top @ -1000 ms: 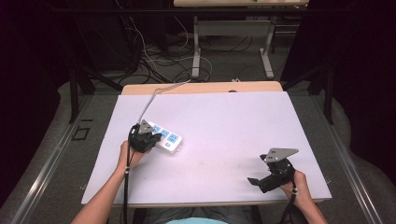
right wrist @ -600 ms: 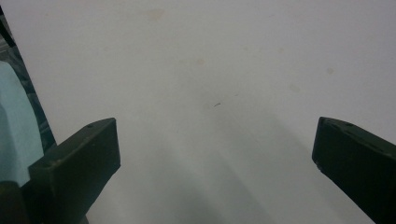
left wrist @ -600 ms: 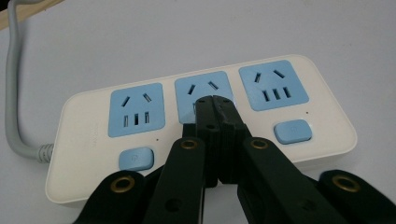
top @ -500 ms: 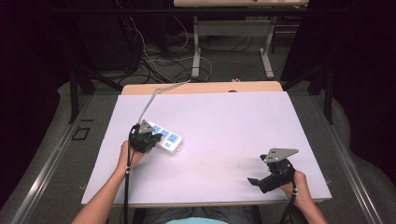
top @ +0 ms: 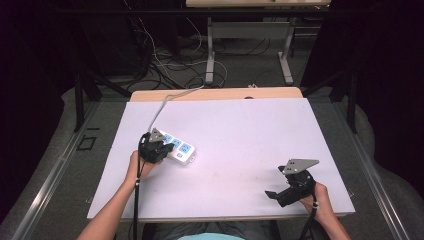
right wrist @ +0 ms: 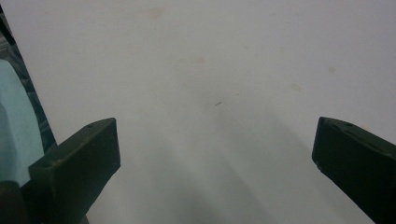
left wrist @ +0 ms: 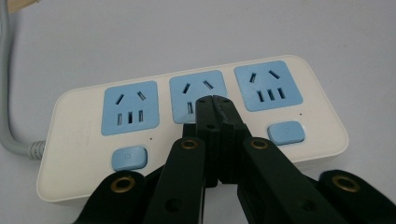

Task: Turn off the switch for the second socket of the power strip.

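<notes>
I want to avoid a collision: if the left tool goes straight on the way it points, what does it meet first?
The left tool, shut, would probably meet the middle socket of the power strip first. Its tips already lie over that blue face; whether they touch it is unclear.

White power strip (left wrist: 191,135) with light blue sockets and blue buttons, grey cord (left wrist: 9,116). Both grippers are black, left gripper (left wrist: 214,109), right gripper (right wrist: 215,154). Bench (top: 240,130) is pale lavender-white.
</notes>
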{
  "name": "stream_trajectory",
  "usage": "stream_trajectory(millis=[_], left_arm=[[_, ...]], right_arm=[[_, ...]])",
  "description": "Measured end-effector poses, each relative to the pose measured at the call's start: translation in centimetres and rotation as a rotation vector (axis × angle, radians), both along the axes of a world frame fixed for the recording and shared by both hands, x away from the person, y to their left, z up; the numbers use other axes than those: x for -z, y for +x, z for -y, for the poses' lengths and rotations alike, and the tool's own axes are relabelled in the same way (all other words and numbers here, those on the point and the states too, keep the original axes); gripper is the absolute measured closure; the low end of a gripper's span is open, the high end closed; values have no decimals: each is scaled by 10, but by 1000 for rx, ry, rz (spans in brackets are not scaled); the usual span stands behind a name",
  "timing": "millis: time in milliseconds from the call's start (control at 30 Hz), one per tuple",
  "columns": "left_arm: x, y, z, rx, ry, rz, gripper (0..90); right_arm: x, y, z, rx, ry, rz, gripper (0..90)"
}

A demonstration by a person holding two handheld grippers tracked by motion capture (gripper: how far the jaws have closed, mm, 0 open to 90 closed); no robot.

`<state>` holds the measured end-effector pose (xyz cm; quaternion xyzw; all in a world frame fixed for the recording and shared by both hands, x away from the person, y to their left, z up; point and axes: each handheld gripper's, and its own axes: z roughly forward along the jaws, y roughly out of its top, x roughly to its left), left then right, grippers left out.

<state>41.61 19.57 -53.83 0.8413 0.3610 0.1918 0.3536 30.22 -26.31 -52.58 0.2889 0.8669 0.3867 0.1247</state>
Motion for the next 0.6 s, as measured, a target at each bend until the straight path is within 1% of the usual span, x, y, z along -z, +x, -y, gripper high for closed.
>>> stream_trajectory(millis=[100,167,233,267,300,333,533,600], left_arm=[[0,0,-1,0,-5,-4,900],[0,0,-1,-2,-8,-15,900],[0,1,-3,-2,-20,-25,900],[1,2,-3,-2,-29,-18,900],[1,2,-4,-4,-38,-24,900],[1,2,-4,-3,-41,-24,900],[1,2,-4,-9,-43,-25,900],[1,1,-4,-13,-45,-31,900]], right_arm=[[0,0,0,-1,0,2,6],[0,0,0,0,0,-1,6],[1,0,-1,2,6,7,6],[1,0,-1,2,6,7,6],[1,0,-1,2,6,7,6],[1,0,0,-6,5,9,6],[1,0,-1,-3,5,4,6],[1,0,-1,-3,5,3,6]])
